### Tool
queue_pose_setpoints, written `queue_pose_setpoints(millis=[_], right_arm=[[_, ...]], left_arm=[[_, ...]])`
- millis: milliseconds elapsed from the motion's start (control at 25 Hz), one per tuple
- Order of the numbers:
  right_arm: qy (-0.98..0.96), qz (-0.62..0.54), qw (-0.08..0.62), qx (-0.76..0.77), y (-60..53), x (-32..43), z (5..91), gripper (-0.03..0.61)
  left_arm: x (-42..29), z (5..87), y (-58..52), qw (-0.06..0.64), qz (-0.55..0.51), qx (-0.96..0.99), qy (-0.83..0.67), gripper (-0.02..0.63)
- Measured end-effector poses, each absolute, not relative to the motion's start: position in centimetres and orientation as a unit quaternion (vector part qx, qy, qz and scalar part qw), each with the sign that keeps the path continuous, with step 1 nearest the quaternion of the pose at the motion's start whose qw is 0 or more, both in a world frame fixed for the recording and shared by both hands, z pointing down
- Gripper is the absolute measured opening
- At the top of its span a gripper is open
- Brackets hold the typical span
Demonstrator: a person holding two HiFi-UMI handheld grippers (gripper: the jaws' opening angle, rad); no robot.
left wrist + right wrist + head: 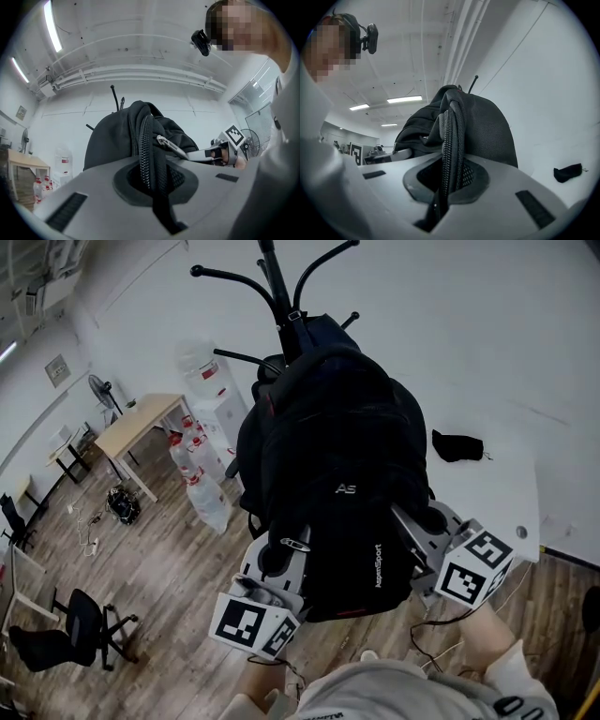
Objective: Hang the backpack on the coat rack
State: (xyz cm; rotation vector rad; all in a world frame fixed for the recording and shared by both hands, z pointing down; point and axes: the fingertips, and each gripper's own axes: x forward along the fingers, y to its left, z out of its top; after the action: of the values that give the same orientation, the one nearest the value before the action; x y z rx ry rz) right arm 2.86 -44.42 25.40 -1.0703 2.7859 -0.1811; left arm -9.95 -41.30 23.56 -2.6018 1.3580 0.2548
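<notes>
Site: indoor room with a wood-plank floor (pixel 159 559) and white walls, seen from the head view looking steeply down.

Backpack (pixel 337 484): black, bulky, with white lettering on its front. It is held up off the floor between the two grippers, right in front of the coat rack. Its top lies against the rack's pole in the head view; I cannot tell whether any loop sits on a hook.

Coat rack (pixel 281 287): black pole with curved arms spreading out above the backpack's top.

Left gripper (pixel 279 557): at the backpack's lower left side. In the left gripper view its jaws (pixel 152 187) are pressed together on a zippered fold of the backpack, which runs straight down into the gap.

Right gripper (pixel 414 524): at the backpack's lower right side. In the right gripper view its jaws (pixel 446 183) are clamped almost fully together on a zippered edge of the bag.

Marker cubes: one on each gripper, nearest the person, left (pixel 253 624) and right (pixel 475 568).

Person: light sleeves at the bottom of the head view.

Surroundings left: wooden table (pixel 141 427), water dispenser (pixel 220 409), big water bottles (pixel 197 484) standing on the floor beside it, standing fan (pixel 101 390), black office chair (pixel 80 624).

Surroundings right: white table (pixel 506 493) with a small black cloth item (pixel 457 446) lying on it, well apart from the backpack.
</notes>
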Motion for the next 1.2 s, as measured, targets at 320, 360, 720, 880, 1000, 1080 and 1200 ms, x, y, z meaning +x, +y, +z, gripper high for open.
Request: queue_pose_setpoints(millis=[320,360,720,880,1000,1080,1200], right_arm=[[0.932,-0.086,0.072,-0.344,-49.2,2.8,25.3,0.021],[0.932,-0.090,0.071,-0.343,-49.7,2.7,25.4,0.021],[0.932,-0.119,0.058,-0.338,-53.2,2.3,28.1,0.021],[0.933,-0.127,0.057,-0.332,-53.5,1.8,29.4,0.021],[0.934,-0.135,0.059,-0.325,-53.7,1.6,30.5,0.021],[0.934,-0.141,0.061,-0.322,-53.8,1.5,31.3,0.021],[0.934,-0.137,0.064,-0.324,-53.9,1.5,31.8,0.021]], left_arm=[[-9.9,23.4,-45.2,0.075,0.084,-0.865,0.488,0.009],[-10.0,23.6,-45.7,0.071,0.085,-0.864,0.491,0.009],[-10.4,26.4,-49.3,0.037,0.080,-0.857,0.508,0.009],[-11.0,27.7,-50.0,0.025,0.078,-0.852,0.517,0.009],[-11.1,28.8,-50.5,0.026,0.075,-0.852,0.517,0.009],[-11.2,29.7,-50.8,0.028,0.074,-0.853,0.516,0.009],[-11.3,30.0,-50.9,0.028,0.073,-0.851,0.519,0.009]])
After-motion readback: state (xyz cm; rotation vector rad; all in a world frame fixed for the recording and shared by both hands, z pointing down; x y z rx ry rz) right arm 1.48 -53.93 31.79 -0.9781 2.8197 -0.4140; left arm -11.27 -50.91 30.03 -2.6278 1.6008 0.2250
